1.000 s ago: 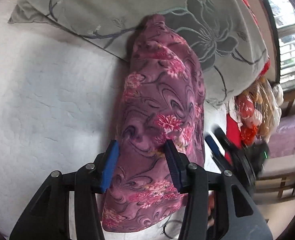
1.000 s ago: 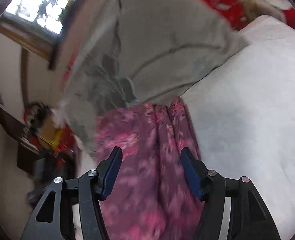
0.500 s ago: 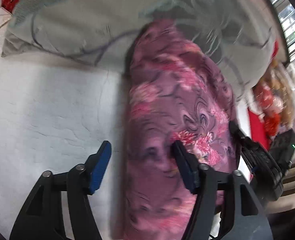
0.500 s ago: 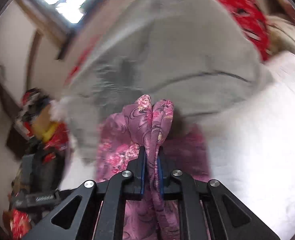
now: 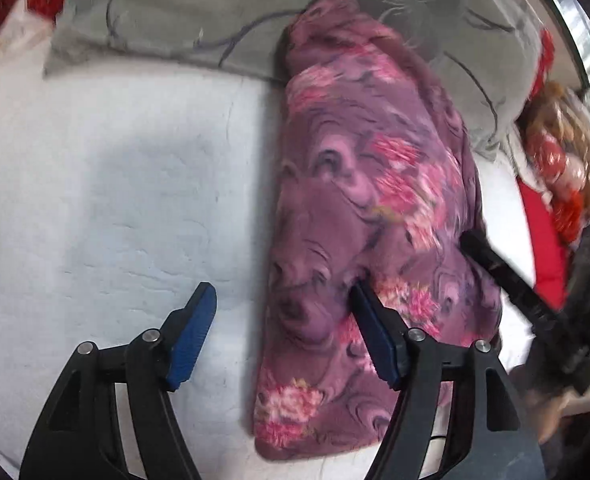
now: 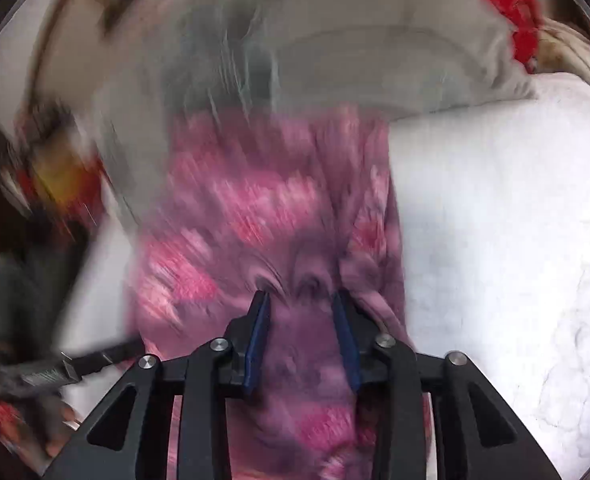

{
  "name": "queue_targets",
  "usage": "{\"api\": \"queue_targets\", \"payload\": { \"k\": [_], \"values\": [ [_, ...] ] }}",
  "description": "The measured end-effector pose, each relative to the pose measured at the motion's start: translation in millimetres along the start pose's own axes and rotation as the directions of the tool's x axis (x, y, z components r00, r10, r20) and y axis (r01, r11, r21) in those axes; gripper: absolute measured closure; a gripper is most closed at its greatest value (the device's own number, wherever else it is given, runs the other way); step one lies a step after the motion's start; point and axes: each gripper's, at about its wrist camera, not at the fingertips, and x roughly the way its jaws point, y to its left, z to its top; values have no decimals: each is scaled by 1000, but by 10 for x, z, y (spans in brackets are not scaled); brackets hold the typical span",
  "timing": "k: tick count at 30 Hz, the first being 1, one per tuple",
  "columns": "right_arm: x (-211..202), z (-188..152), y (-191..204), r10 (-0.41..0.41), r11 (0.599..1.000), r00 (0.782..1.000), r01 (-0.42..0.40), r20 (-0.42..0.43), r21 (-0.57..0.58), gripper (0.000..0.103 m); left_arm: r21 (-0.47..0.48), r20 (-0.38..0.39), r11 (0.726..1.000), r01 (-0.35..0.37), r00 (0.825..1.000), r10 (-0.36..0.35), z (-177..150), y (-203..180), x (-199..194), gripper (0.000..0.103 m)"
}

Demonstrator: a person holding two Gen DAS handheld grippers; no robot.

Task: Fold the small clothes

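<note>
Jaws gaping on left gripper (image 5: 283, 322), half-closing around purple floral garment (image 5: 369, 184) on right gripper (image 6: 301, 320), long axis running straight ahead toward grey pillow (image 5: 199, 12).

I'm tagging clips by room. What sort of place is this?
Most likely a bedroom: a purple floral garment lies on a white quilted bed cover against a grey floral pillow, with a window nearby.

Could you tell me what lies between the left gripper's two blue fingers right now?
In the left wrist view, the open left gripper spans bare white bedsheet and the left edge of the folded purple floral garment.
</note>
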Motion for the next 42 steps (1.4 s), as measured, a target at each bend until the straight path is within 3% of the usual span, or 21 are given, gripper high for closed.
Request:
{"api": "queue_targets", "payload": {
  "k": [1,5,7,10,11,18,23,29,34,37,38,39,40,42],
  "values": [
    [-88,19,46,-13,1000,1000,13,3,-6,66,17,6,1000,-6,1000,6,-12,-37,-45,33],
    [-480,-123,176,48,998,995,-45,82,-35,66,52,-9,998,-34,999,34,-99,-137,-72,33],
    [-500,-283,208,27,998,998,-23,57,-59,67,47,-30,998,-45,998,46,-172,-168,-17,33],
    [-301,-510,62,-68,995,996,64,-62,-72,67,32,-65,998,-49,997,51,-272,-201,51,33],
    [-307,-593,8,-89,994,994,85,-59,-74,67,35,-65,998,-54,996,56,-306,-203,42,33],
    [-444,-560,-55,-84,995,993,80,-86,-54,68,65,-57,995,-74,995,77,-352,-298,15,33],
    [-586,-296,-34,-56,998,998,56,-18,-18,66,61,-25,997,-52,998,53,-229,-300,-86,34],
    [-423,340,-213,-22,993,999,16,46,120,61,37,56,999,31,998,-33,464,-352,-210,34],
    [-143,799,-82,10,993,992,-24,123,113,61,32,61,999,-24,998,22,917,-337,53,33],
    [191,935,-66,-3,994,996,-7,94,113,66,-2,21,998,-57,998,57,928,-197,369,25],
    [351,942,-83,-45,993,997,38,58,115,68,-17,13,998,-60,998,60,927,-154,457,15],
    [563,934,-113,-116,988,993,116,-13,106,76,-34,13,998,-58,998,58,928,-110,510,12],
    [708,918,-134,-143,985,988,148,-60,90,81,-49,8,998,-40,999,41,939,-61,530,11],
    [679,965,-116,-146,985,989,148,-26,90,83,-90,-11,996,22,1000,-23,956,63,469,12]
  ]
}}
